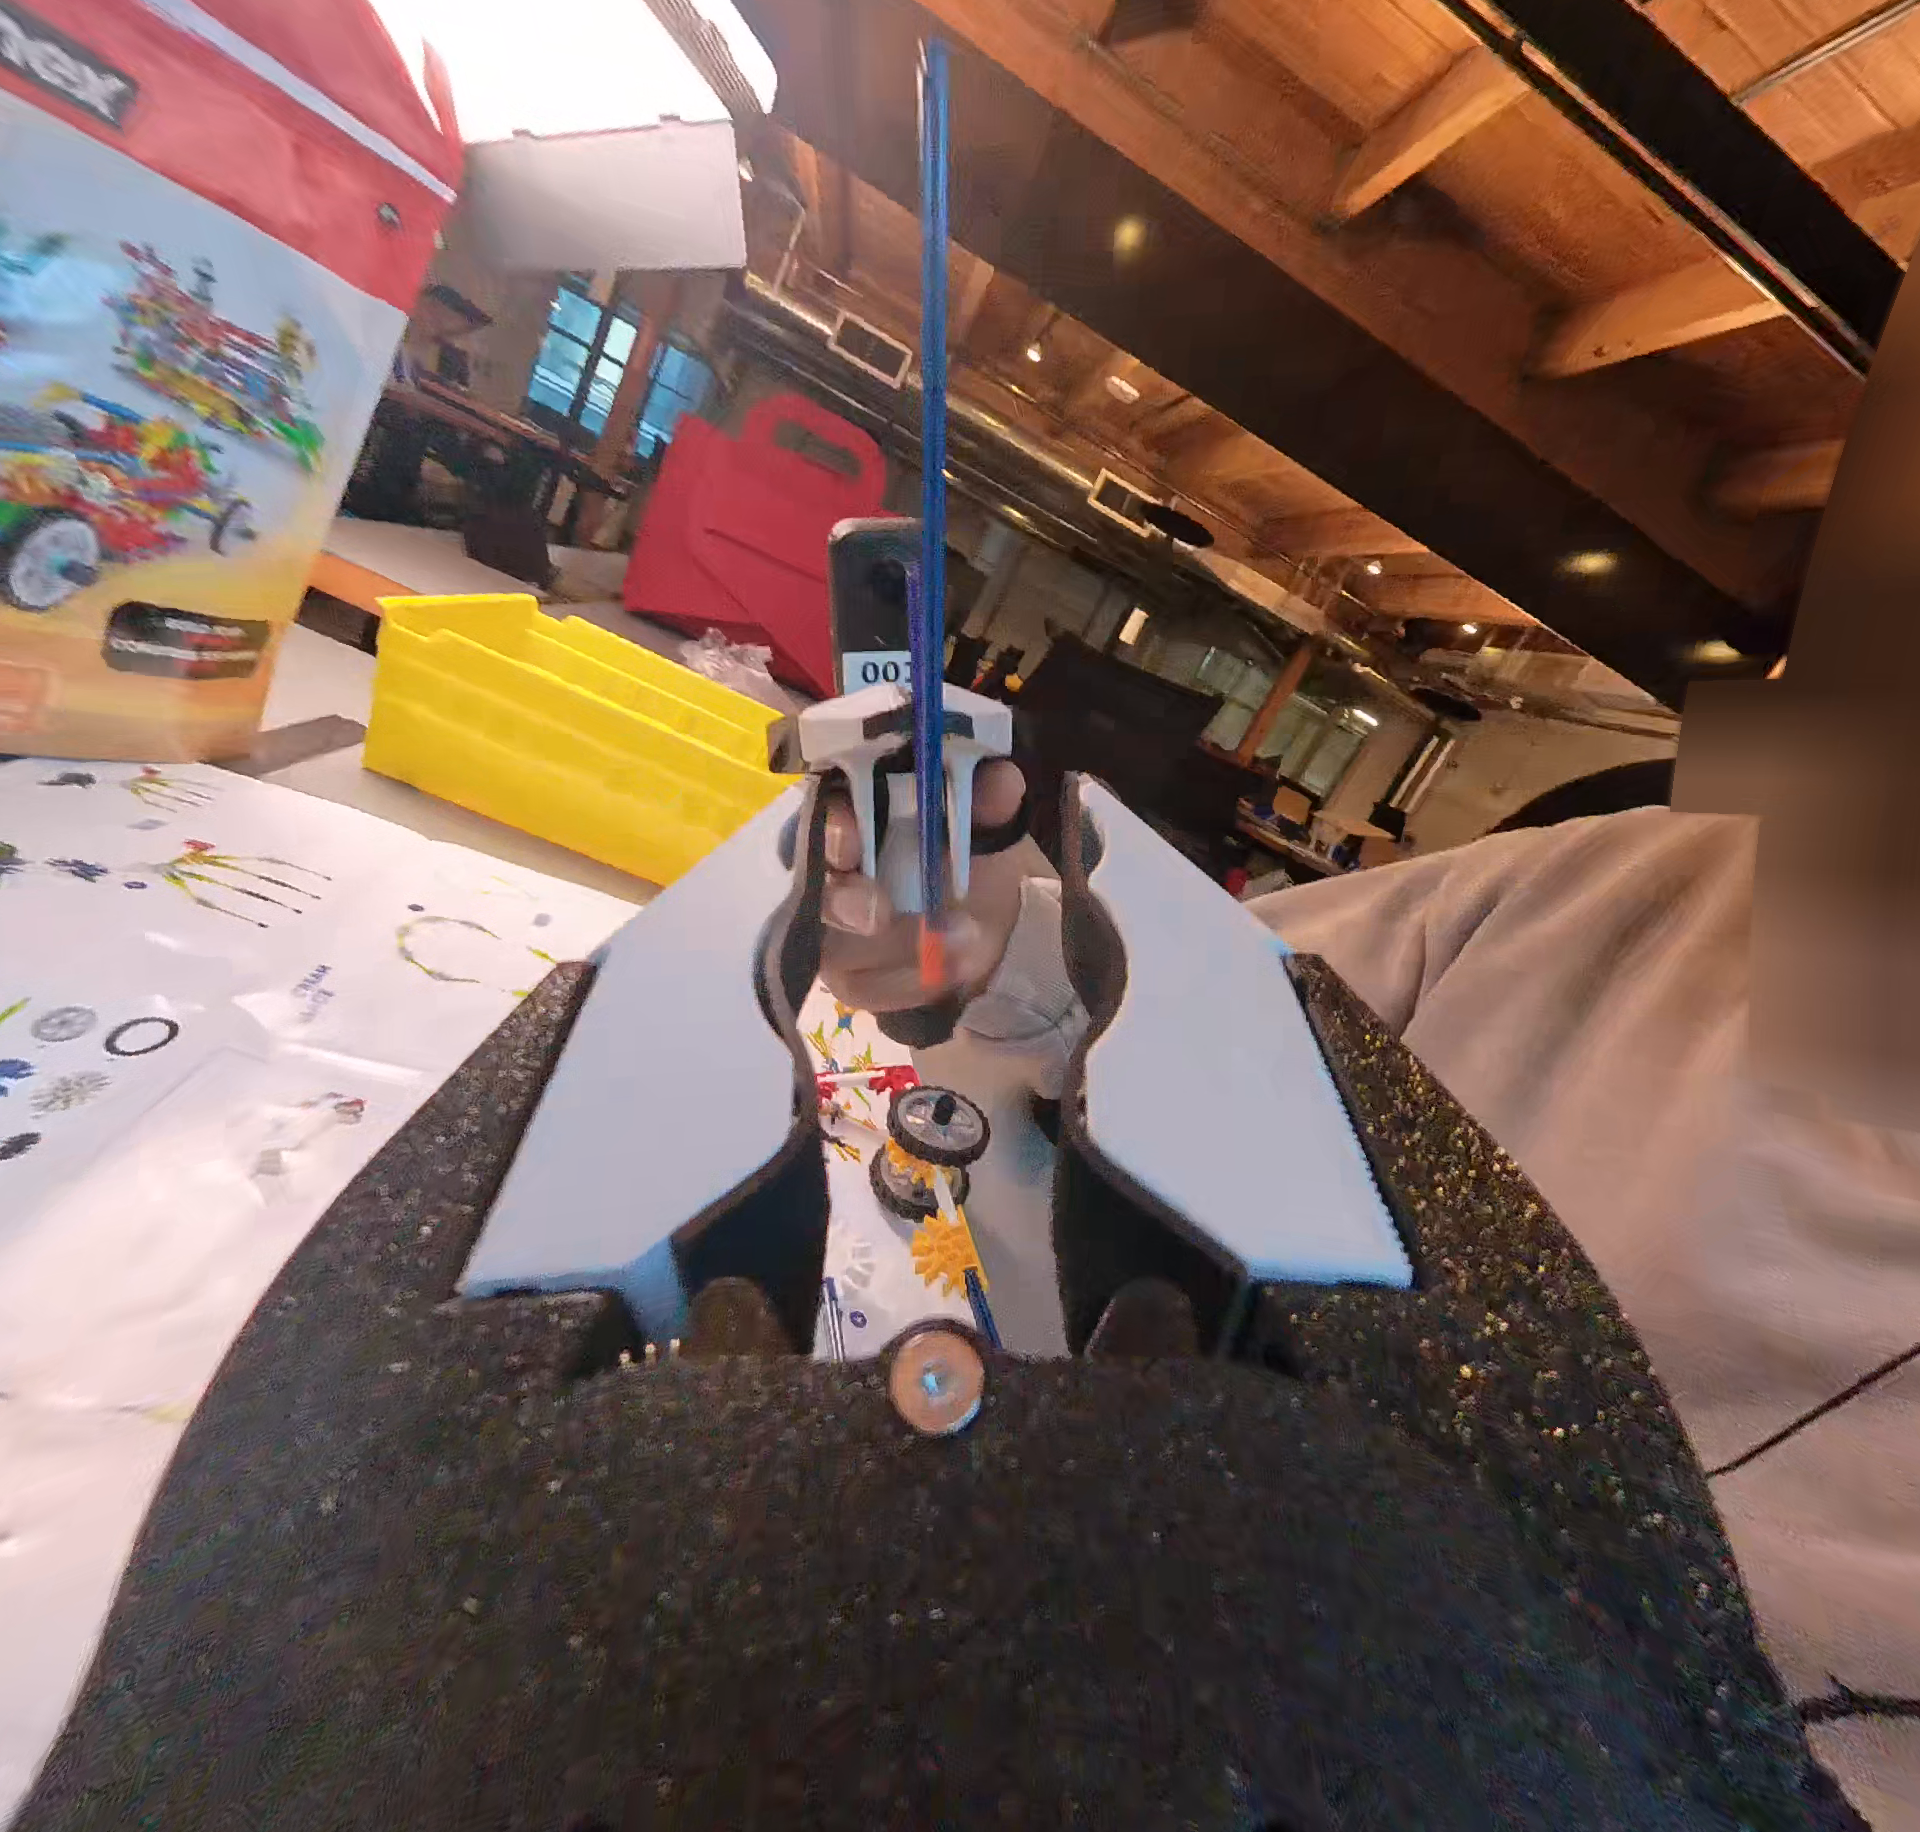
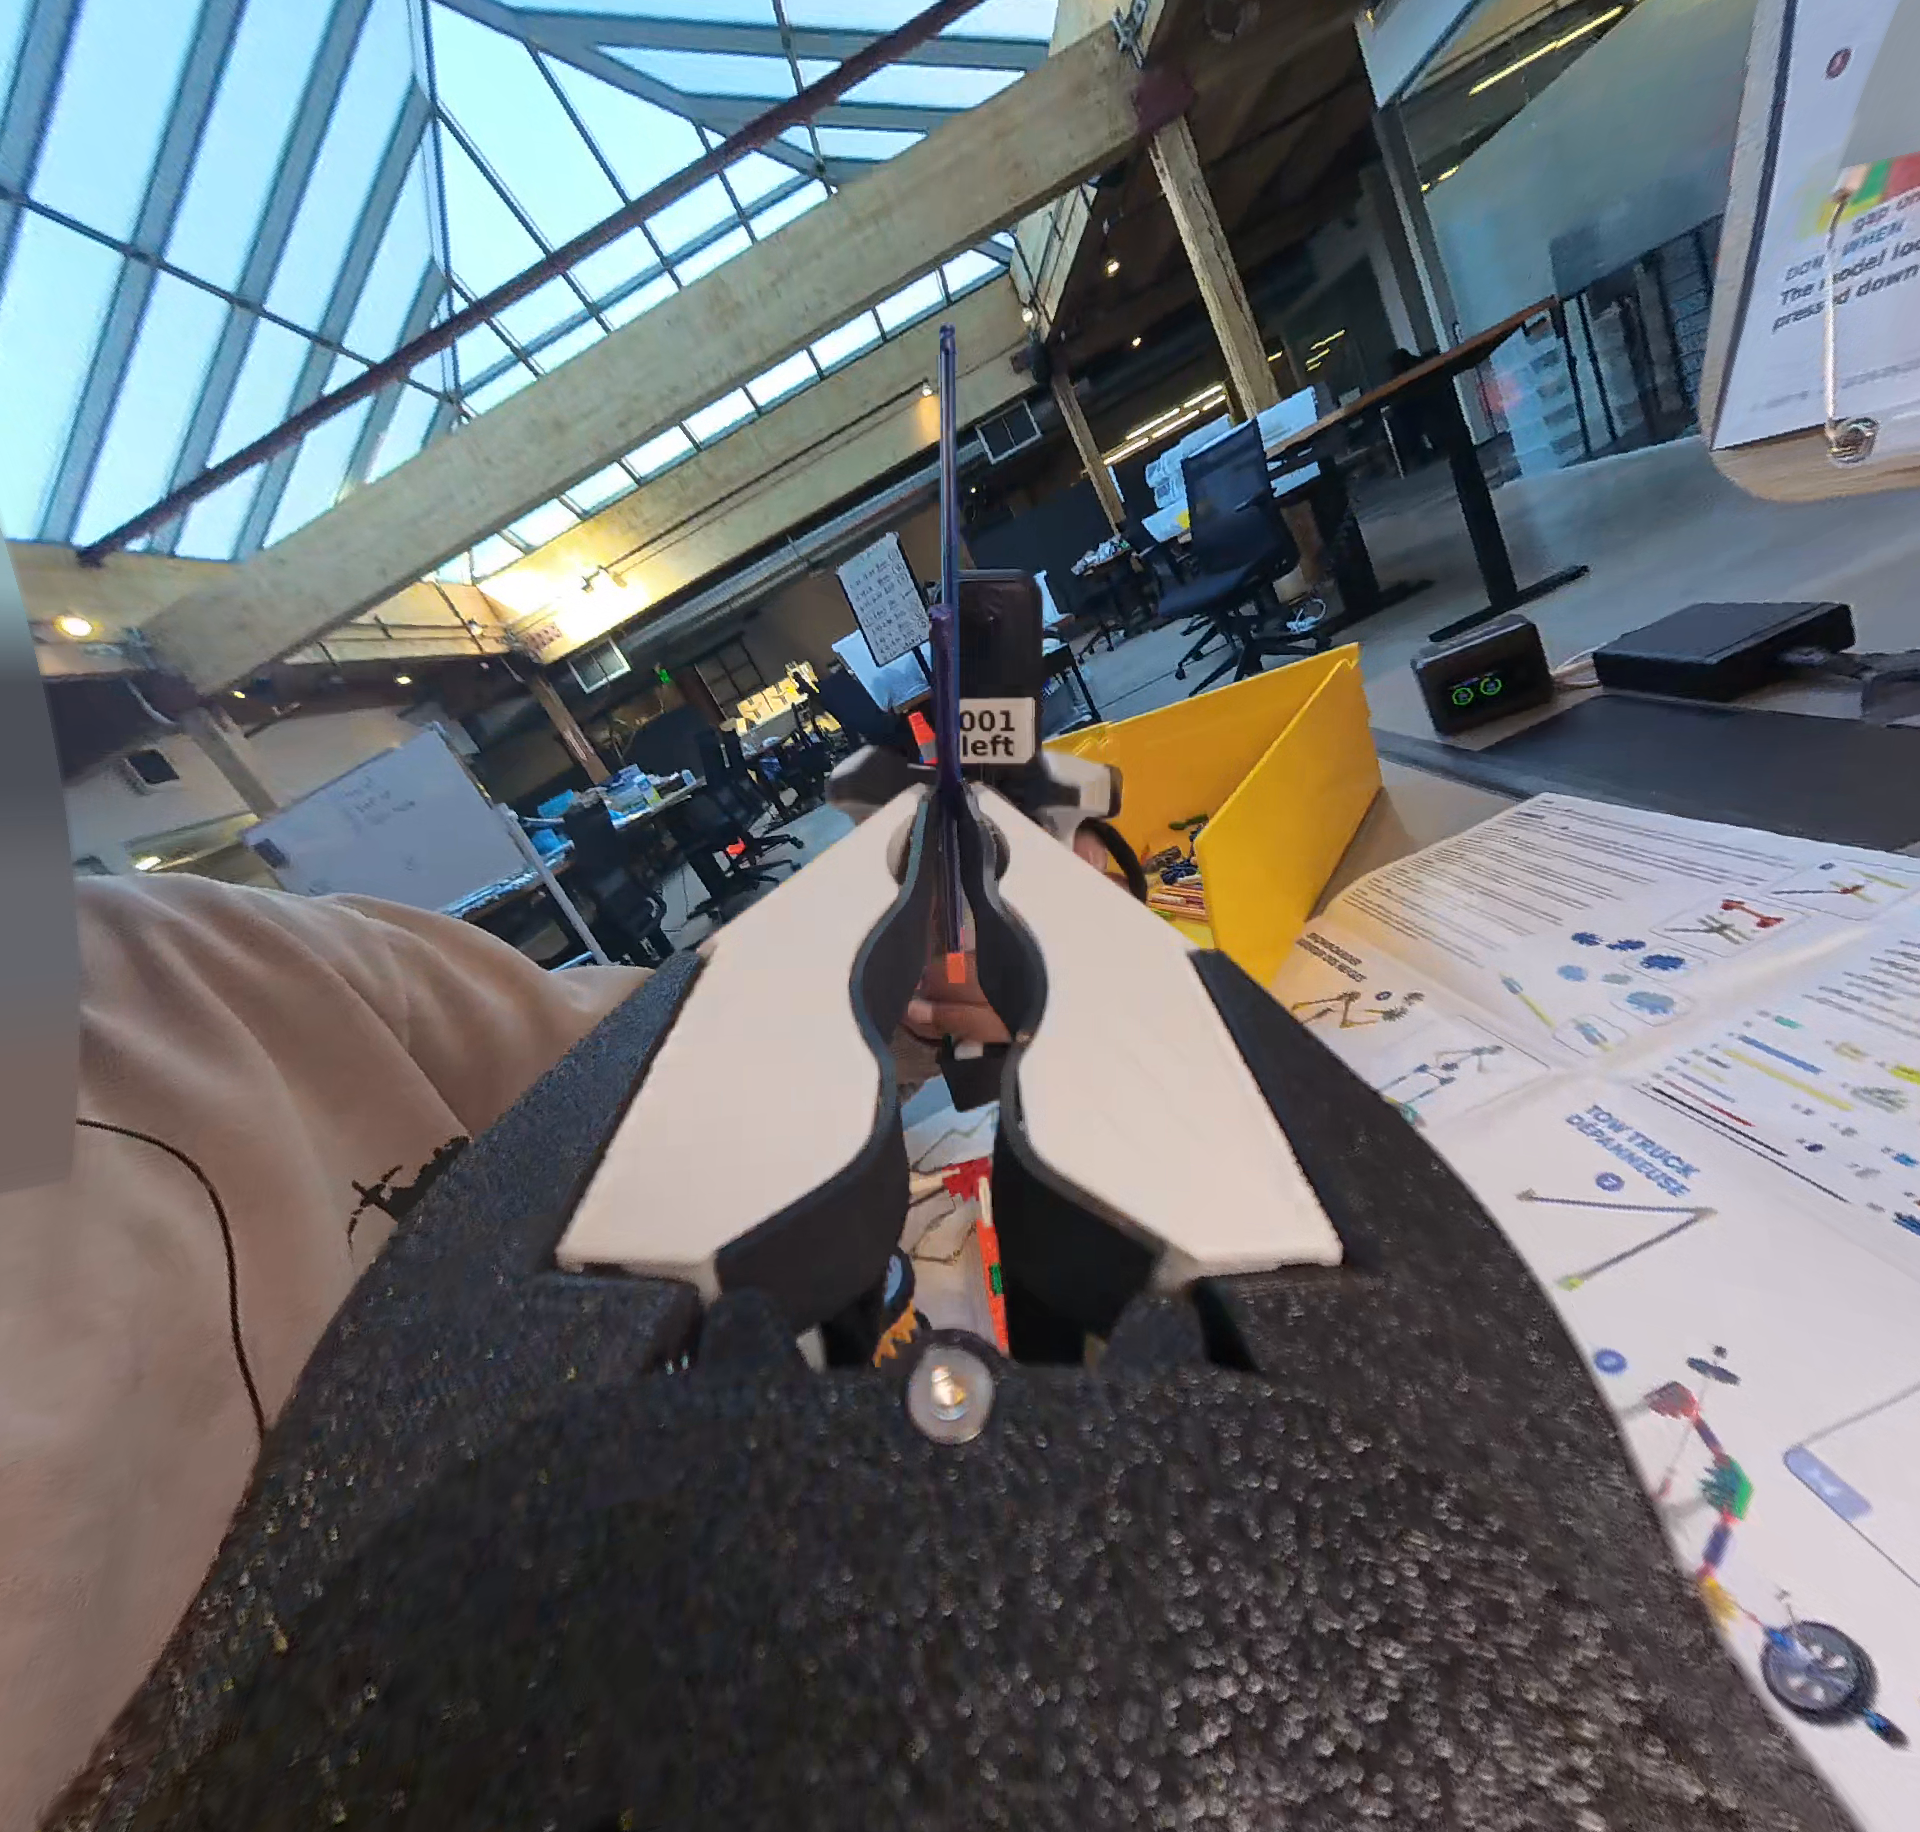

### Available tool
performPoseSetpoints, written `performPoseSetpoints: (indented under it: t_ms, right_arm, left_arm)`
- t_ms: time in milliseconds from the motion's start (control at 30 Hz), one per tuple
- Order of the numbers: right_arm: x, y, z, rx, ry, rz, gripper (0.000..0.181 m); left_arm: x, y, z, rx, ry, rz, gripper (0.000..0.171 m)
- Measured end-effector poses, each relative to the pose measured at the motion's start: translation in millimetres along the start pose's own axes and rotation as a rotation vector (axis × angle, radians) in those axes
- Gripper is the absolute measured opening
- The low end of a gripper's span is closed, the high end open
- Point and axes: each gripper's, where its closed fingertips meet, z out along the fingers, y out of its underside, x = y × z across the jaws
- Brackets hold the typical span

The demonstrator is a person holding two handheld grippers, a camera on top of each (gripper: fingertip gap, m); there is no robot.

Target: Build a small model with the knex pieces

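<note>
The right gripper (image 2: 948,852) is pinching an upright blue rod (image 2: 948,639) with an orange connector (image 2: 954,970) below. The left gripper (image 1: 935,847) is standing wide, empty. I would be keeping the pinch firm and the rod vertical.

Yellow bin (image 1: 561,712) and toy box (image 1: 156,411) blocking the left (table edge), wheeled model (image 1: 925,1159) below the fingers

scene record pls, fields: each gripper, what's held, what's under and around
right gripper: shut on blue rod, near its lower end
blue rod: upright, orange piece at bottom end
left gripper: open, faces the right gripper, blue rod beyond its tips, contact unclear
wheeled toy assembly: on the instruction sheet, below the left gripper
instruction sheet: spread on the table
yellow bin: behind the sheet, small parts inside
toy set box: stands beside the bin
</note>
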Motion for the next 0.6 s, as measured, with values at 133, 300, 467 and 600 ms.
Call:
performPoseSetpoints:
  t_ms: [133, 300, 467, 600]
  right_arm:
    - [0.7, -2.4, -0.8, 0.015, 0.006, -0.009, 0.000]
    - [6.1, -8.7, -8.6, 0.008, 0.029, -0.022, 0.000]
    - [8.1, -9.8, -9.1, 0.021, 0.011, 0.070, 0.000]
    - [1.2, -8.9, -4.4, 0.041, -0.059, 0.221, 0.000]
  left_arm:
    - [-10.0, 37.5, 13.5, -0.188, -0.083, 0.073, 0.012]
    - [-12.3, 39.3, 13.0, -0.231, -0.133, 0.182, 0.000]
    - [-8.2, 37.8, 12.6, -0.266, -0.172, 0.344, 0.000]
    - [4.6, 43.2, 15.5, -0.341, -0.172, 0.544, 0.001]
